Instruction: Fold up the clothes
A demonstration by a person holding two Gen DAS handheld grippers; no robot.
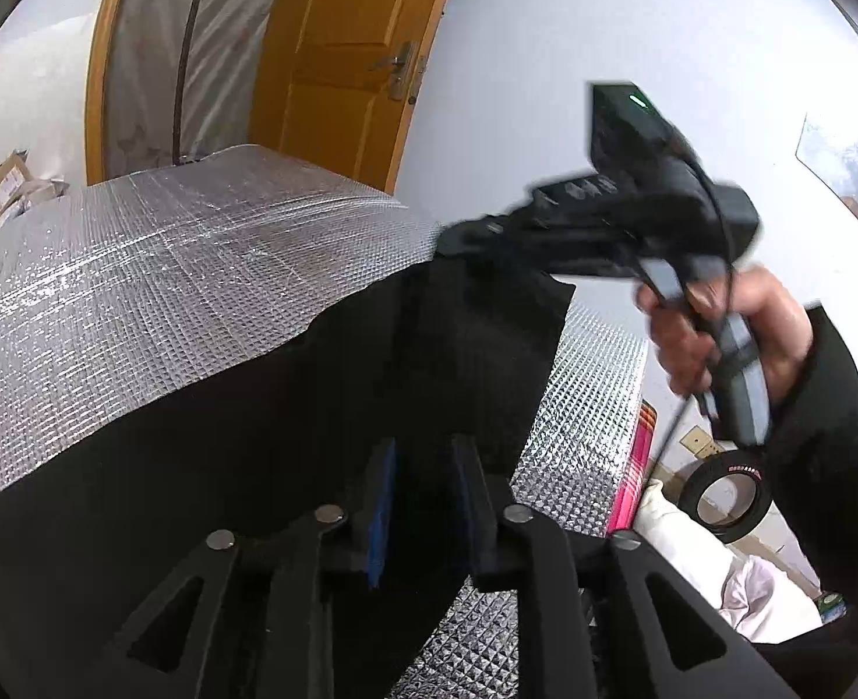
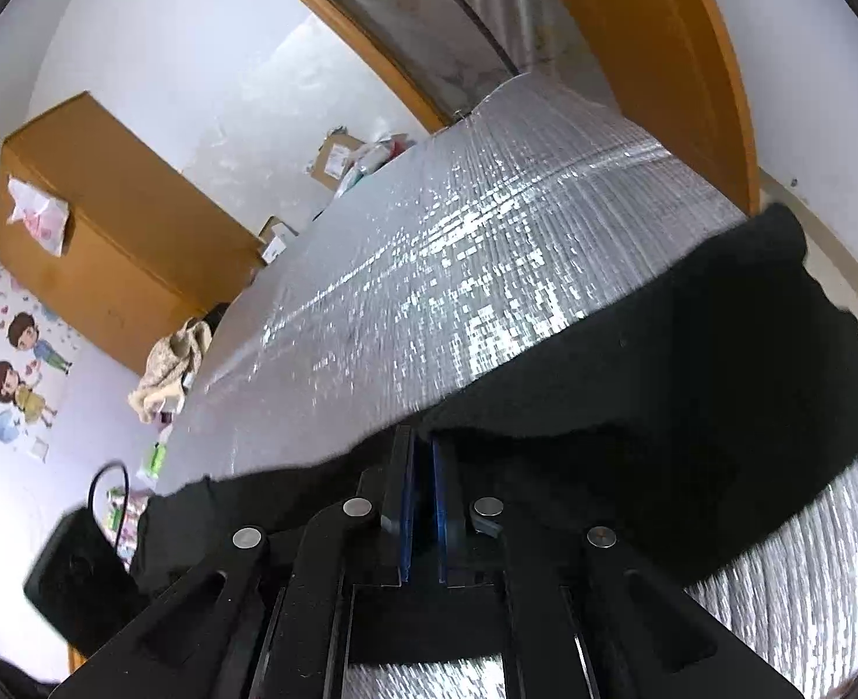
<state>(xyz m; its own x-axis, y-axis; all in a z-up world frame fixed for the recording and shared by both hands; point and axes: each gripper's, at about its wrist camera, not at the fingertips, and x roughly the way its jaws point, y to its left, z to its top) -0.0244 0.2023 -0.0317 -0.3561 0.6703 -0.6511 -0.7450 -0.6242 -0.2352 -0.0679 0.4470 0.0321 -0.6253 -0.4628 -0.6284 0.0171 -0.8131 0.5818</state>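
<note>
A black garment [image 1: 254, 437] lies on a silver quilted foil mat [image 1: 166, 268] that covers the work surface. My left gripper [image 1: 423, 454] hovers over the near part of the cloth; its blue pads [image 1: 383, 501] stand apart, with black fabric showing in the gap but not pressed. A hand holds my right gripper [image 1: 452, 236] at the garment's raised far corner. In the right wrist view, the right gripper [image 2: 424, 442] has its blue pads almost together, pinching the edge of the black garment [image 2: 661, 408], which stretches away to the right over the mat [image 2: 458, 262].
An orange door [image 1: 347, 58] stands behind the surface. A roll of black tape [image 1: 723, 495] and a white cloth [image 1: 720, 571] lie beyond its right edge. On the other side are a large cardboard box [image 2: 108, 233], a beige cloth [image 2: 175, 361] and small clutter.
</note>
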